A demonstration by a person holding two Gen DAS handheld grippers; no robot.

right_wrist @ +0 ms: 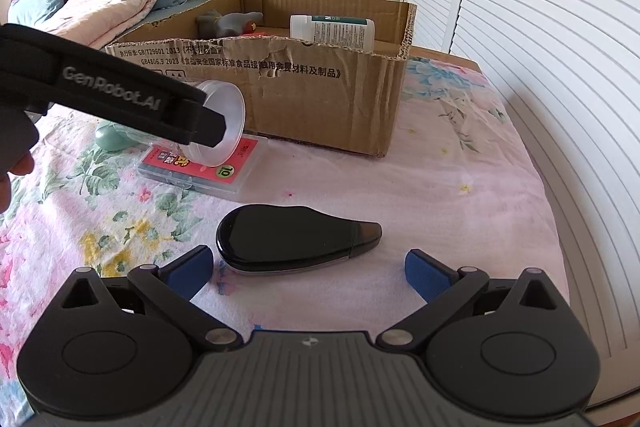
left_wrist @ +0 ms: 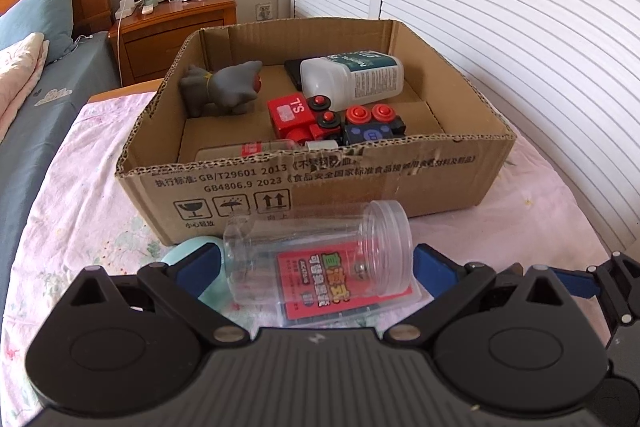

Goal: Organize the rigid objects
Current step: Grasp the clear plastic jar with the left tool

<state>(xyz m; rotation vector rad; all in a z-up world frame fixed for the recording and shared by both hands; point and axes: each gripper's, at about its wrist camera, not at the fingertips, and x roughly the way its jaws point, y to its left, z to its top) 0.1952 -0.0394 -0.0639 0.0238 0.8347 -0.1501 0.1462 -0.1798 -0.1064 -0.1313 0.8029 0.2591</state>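
My left gripper [left_wrist: 318, 261] is shut on a clear plastic jar [left_wrist: 320, 255], which lies sideways with one blue pad at each end. The jar [right_wrist: 224, 123] hangs just over a clear case with a red label [right_wrist: 200, 171], in front of the cardboard box [left_wrist: 320, 167]. Inside the box lie a grey toy figure [left_wrist: 224, 91], a white bottle [left_wrist: 352, 79] and red and dark blue toy blocks [left_wrist: 316, 119]. My right gripper [right_wrist: 310, 273] stands open and wide. A black oval device [right_wrist: 296, 239] lies on the sheet just ahead of its fingertips.
A mint green round thing [right_wrist: 110, 139] sits left of the case. The floral sheet [right_wrist: 440, 187] covers the surface under everything. White louvred doors [right_wrist: 540, 47] run along the right side. A bed with pillows and a cluttered wooden nightstand [left_wrist: 172, 23] stand behind the box.
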